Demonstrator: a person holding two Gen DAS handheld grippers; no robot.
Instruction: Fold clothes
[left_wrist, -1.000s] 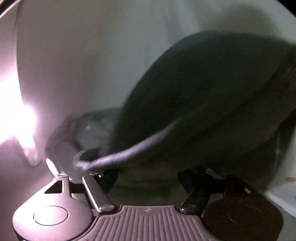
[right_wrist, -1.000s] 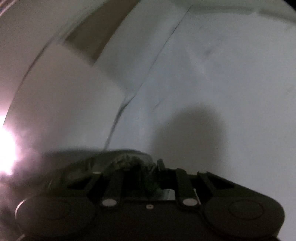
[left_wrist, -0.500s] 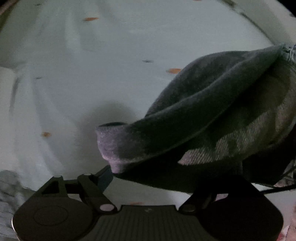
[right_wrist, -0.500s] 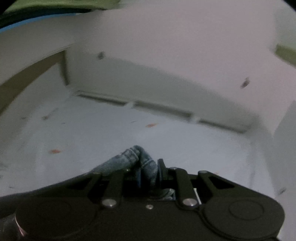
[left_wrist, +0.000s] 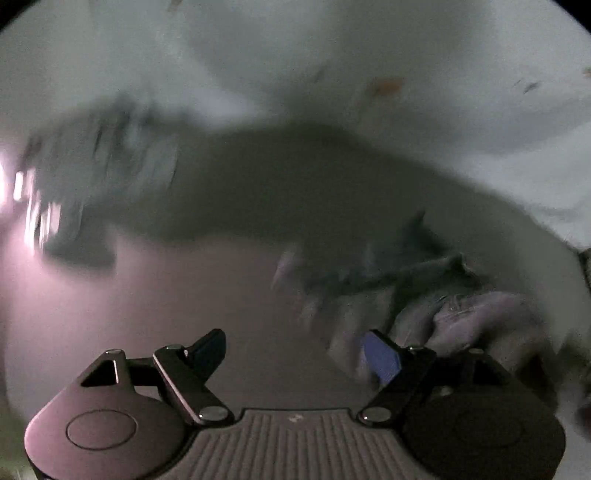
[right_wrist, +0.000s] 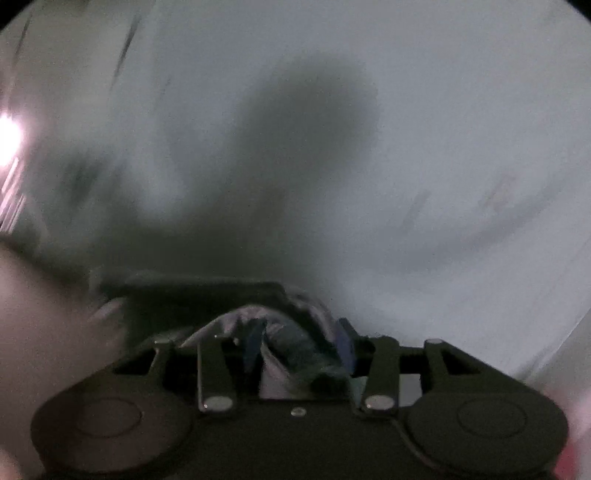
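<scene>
Pale surface (left_wrist: 424, 48), lightly wrinkled, with small orange specks (left_wrist: 384, 85); bright glare (right_wrist: 7, 136) at left edge; remainder blurred.

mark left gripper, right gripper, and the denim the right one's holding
left gripper (left_wrist: 293, 356): left wrist view, open gap between fingertips.
right gripper (right_wrist: 301, 341): right wrist view, between fingertips.
denim garment (right_wrist: 291, 341): right wrist view, bunched fold between fingers.

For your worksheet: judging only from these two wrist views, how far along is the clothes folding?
Done: no finished fold shows; the denim garment lies bunched on the pale surface. In hand: the right gripper is clamped on a wad of that fabric, while the left gripper is open and empty. Left: spreading it flat and every fold.
</scene>
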